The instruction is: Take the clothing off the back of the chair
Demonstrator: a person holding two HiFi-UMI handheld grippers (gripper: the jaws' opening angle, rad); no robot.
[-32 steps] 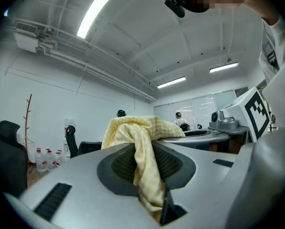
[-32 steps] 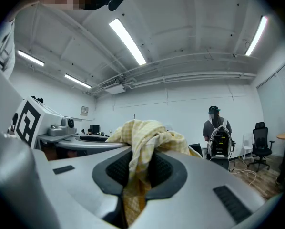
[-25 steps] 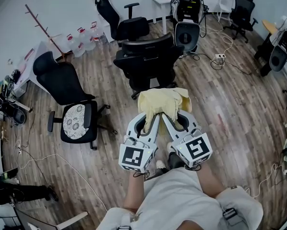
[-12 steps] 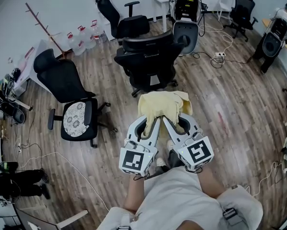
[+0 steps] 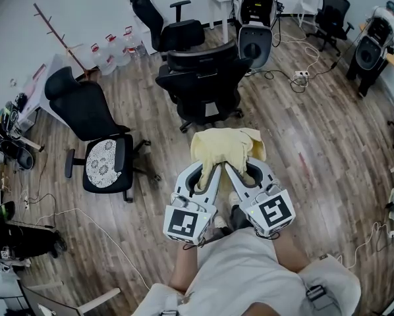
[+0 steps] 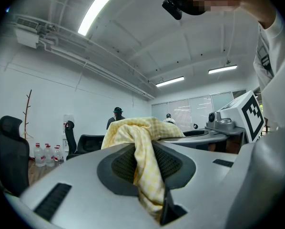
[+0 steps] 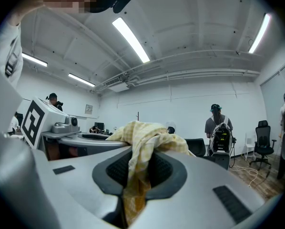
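1. The head view looks down on both tools side by side. The left hand-held gripper (image 5: 209,170) and the right hand-held gripper (image 5: 232,168) point away from the person. Their tips are close together, and each one bites the near edge of the clothing (image 5: 225,147).
2. The clothing hangs in the air over the wooden floor (image 5: 302,130), and only the two tools hold it up. It is near the closest black chair (image 5: 200,78), on the person's side of it, and does not touch it.
3. Only the two gripper views show the bite up close. In the left gripper view the jaws are nearly closed, and a fold of clothing is squeezed between the dark ribbed pads (image 6: 122,165). The right gripper view shows the same thing, with the cloth pinched and hanging down.
4. Only the gripper views show the white ceiling with its long strip lights (image 6: 102,4). The right one also shows a person with a backpack (image 7: 221,130).
5. There is one piece of clothing and two tools, and each tool has one marker cube (image 5: 187,219). The head view shows four black chairs.
6. The clothing is soft, pale yellow and checked, and it is bunched up. The tools are smooth, grey and rounded. The floor is made of long planks. One chair has a lacy white seat cover (image 5: 105,163).
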